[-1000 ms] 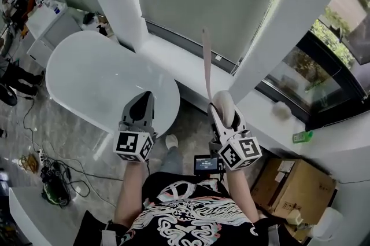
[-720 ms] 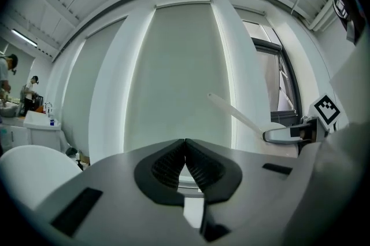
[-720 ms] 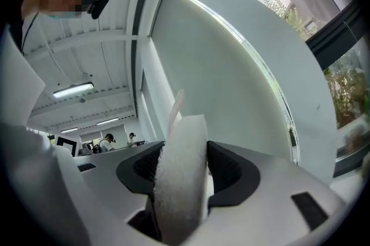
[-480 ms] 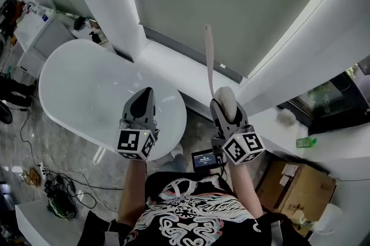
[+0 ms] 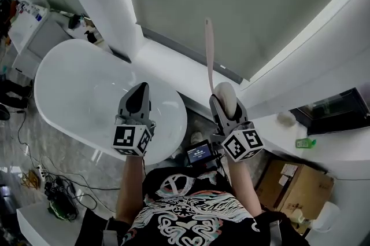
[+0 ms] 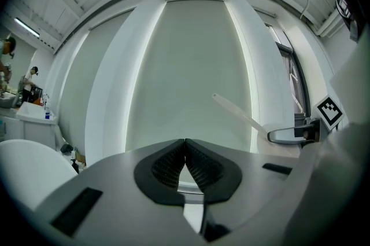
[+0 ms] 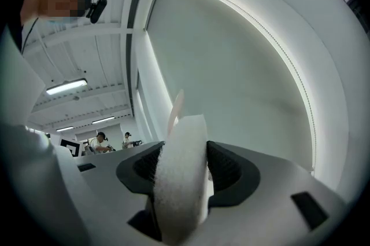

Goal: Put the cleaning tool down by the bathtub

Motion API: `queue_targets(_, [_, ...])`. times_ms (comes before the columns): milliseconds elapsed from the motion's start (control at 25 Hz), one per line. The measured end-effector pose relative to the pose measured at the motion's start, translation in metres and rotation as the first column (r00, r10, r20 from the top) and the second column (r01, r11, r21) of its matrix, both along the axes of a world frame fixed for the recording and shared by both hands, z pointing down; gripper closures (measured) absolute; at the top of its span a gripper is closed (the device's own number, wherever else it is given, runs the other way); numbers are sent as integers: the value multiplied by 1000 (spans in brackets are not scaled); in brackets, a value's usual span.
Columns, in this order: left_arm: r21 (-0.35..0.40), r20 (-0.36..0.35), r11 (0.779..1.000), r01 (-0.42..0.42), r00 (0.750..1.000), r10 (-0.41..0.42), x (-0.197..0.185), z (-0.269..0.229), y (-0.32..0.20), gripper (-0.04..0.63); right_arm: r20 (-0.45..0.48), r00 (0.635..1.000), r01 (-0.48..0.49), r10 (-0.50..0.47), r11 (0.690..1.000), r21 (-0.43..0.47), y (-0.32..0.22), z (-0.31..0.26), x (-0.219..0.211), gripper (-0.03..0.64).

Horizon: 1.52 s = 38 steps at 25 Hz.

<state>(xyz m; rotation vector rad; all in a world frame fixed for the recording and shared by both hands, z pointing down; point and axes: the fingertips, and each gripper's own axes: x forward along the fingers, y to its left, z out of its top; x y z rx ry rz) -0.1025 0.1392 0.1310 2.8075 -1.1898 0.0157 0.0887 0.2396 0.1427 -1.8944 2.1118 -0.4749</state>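
Gripping cleaning tool (image 5: 209,57) by its soft pad: right gripper (image 5: 224,107) jaws clamped on it. Handle likely light, stiff. Left gripper (image 5: 137,101) jaws closed, empty, over bathtub (image 5: 75,85).

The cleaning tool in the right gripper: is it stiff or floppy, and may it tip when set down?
The cleaning tool has a thin handle standing straight above the right gripper, so probably stiff and light. The fuzzy pad bulges between the fingers, so likely soft, not slippery. Long and narrow, it may topple unless laid flat.
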Motion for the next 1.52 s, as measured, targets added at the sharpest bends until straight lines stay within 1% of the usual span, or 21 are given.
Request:
queue_targets(160, [2, 3, 1000, 4, 1000, -4, 7, 1, -10, 578, 5, 1000, 8, -8, 1000, 3, -14, 3, 7, 376])
queue_targets(320, [1, 4, 1000, 26, 1000, -26, 12, 4, -30, 578, 0, 999, 38, -38, 999, 3, -36, 5, 11, 376])
queue_targets(520, [-4, 37, 999, 38, 999, -38, 21, 9, -54, 578, -19, 997, 73, -73, 997, -6, -63, 11, 23, 376])
queue_targets(680, [-13, 56, 999, 41, 998, -40, 23, 11, -77, 578, -2, 996, 87, -87, 996, -5, -89, 17, 28, 376])
queue_targets(800, [-24, 61, 999, 40, 997, -39, 30, 16, -90, 578, 2, 995, 100, -100, 995, -15, -101, 26, 30, 376])
queue_targets(1080, [-56, 75, 998, 37, 997, -32, 37, 33, -117, 578, -34, 989, 146, -147, 989, -25, -130, 38, 22, 376])
queue_targets(1360, [-95, 91, 994, 44, 995, -36, 39, 56, -137, 578, -59, 983, 168, -172, 983, -72, -149, 60, 23, 377])
queue_targets(1520, [-122, 103, 991, 47, 994, -34, 48, 75, -149, 578, -83, 976, 192, -200, 977, -95, -157, 76, 27, 376])
